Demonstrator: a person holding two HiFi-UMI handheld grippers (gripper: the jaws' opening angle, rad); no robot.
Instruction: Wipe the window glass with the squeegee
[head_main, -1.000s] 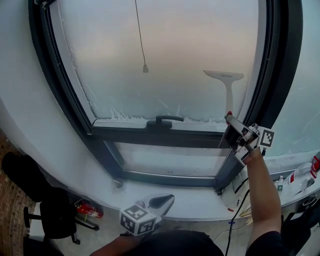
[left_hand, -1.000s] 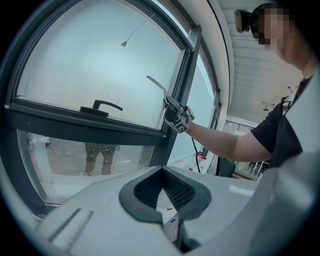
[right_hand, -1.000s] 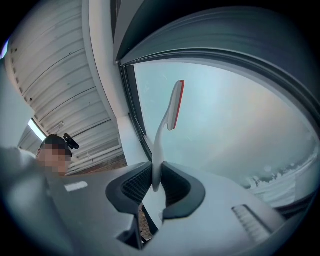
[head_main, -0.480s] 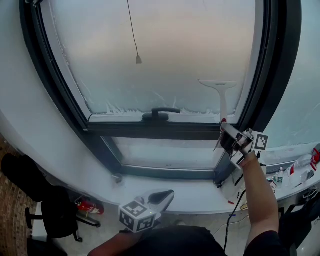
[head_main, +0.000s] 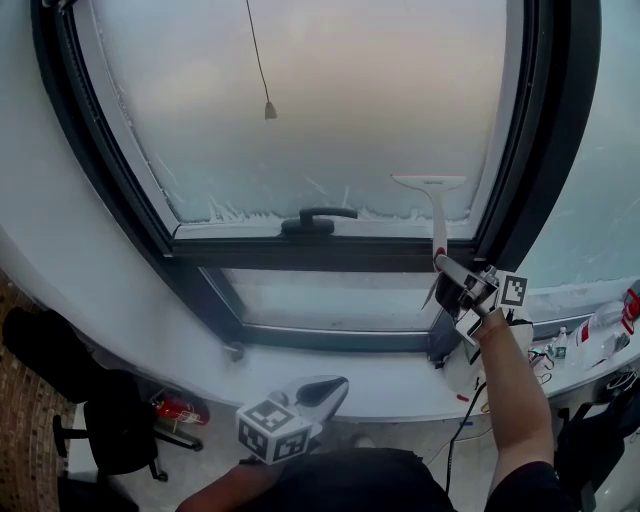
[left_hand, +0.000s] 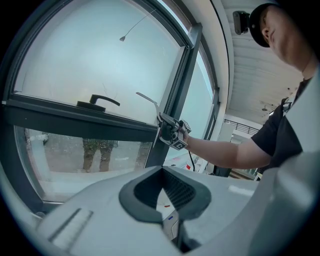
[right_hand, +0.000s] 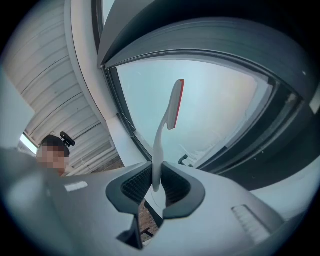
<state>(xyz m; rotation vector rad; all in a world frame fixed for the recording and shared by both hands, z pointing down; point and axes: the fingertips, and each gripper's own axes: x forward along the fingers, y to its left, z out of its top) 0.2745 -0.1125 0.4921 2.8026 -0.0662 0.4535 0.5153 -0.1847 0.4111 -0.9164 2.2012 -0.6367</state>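
Low on the window glass (head_main: 330, 100), far right, squeegee (head_main: 436, 205) blade against it.
Right tongs (head_main: 441, 264) clench its handle; left tongs (head_main: 325, 392) hang near, released and empty.

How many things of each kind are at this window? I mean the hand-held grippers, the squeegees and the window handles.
Hand-held grippers: 2, the left hand-held gripper and the right hand-held gripper
Squeegees: 1, the squeegee
Window handles: 1, the window handle
Total: 4
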